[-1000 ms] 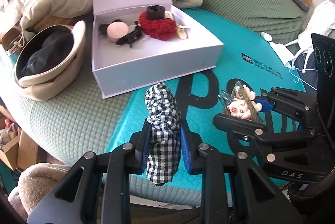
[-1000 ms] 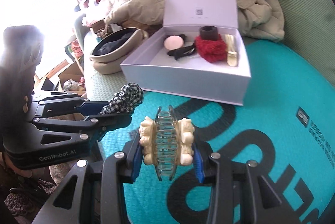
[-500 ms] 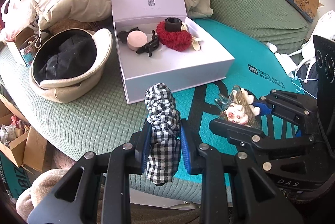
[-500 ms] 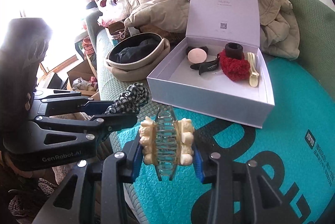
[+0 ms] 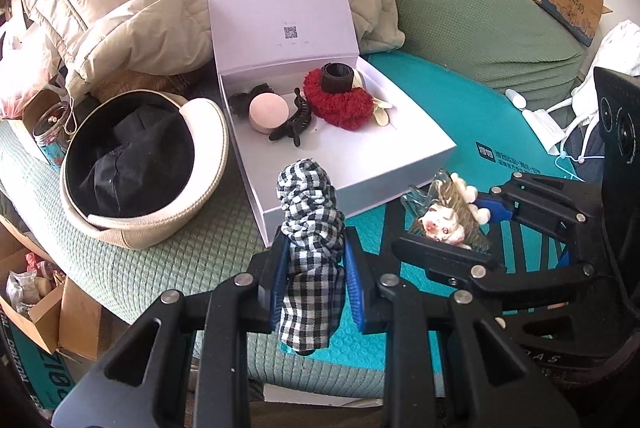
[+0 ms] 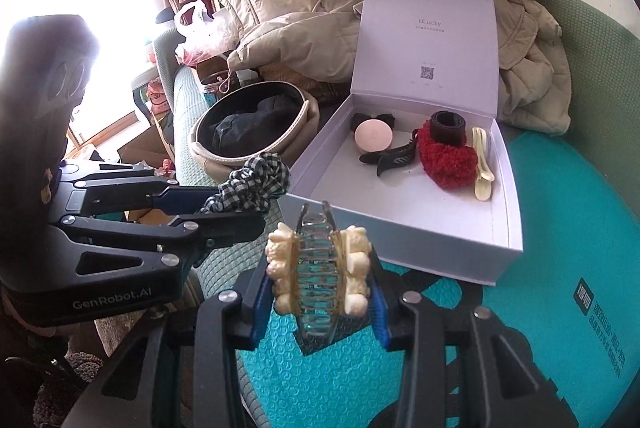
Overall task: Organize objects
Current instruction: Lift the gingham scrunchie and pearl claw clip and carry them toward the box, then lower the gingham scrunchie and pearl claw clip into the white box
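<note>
Your left tongs (image 5: 312, 268) pinch the checked scrunchie (image 5: 310, 228) and your right tongs (image 6: 318, 288) clamp the hair claw (image 6: 318, 268), both just short of the open box (image 6: 404, 224). Its near wall could snag either, and the rigid claw may slip.

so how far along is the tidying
Partly done: the box already holds a red scrunchie, black clip and pink compact. In hand: left gripper grips a checked scrunchie, right gripper a claw clip. Both remain unboxed.
</note>
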Tool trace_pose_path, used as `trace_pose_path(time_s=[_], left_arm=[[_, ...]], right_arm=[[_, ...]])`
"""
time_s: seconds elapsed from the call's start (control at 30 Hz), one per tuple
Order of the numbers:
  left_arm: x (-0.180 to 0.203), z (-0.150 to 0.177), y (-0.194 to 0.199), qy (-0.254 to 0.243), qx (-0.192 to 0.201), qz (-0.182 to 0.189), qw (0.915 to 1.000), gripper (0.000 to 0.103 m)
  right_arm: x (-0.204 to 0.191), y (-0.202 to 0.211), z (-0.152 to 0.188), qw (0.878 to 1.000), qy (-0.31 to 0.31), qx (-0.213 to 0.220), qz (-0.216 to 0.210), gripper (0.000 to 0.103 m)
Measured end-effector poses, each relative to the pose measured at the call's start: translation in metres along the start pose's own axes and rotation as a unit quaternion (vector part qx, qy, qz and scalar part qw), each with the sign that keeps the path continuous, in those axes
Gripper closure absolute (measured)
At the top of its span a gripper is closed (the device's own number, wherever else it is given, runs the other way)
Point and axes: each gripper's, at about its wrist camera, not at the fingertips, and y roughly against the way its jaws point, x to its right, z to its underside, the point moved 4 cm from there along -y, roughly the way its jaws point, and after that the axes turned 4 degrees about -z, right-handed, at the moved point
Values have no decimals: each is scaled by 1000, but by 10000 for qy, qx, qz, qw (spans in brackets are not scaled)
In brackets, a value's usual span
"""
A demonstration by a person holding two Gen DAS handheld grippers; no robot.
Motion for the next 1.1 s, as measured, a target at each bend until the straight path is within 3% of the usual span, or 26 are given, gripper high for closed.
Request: trace_pose_path(time_s=[1.1], left_arm=[[-36, -100, -40, -137, 46, -276, 9995, 79]], right_arm=[[54, -35, -82, 9997, 134, 142, 113, 63]])
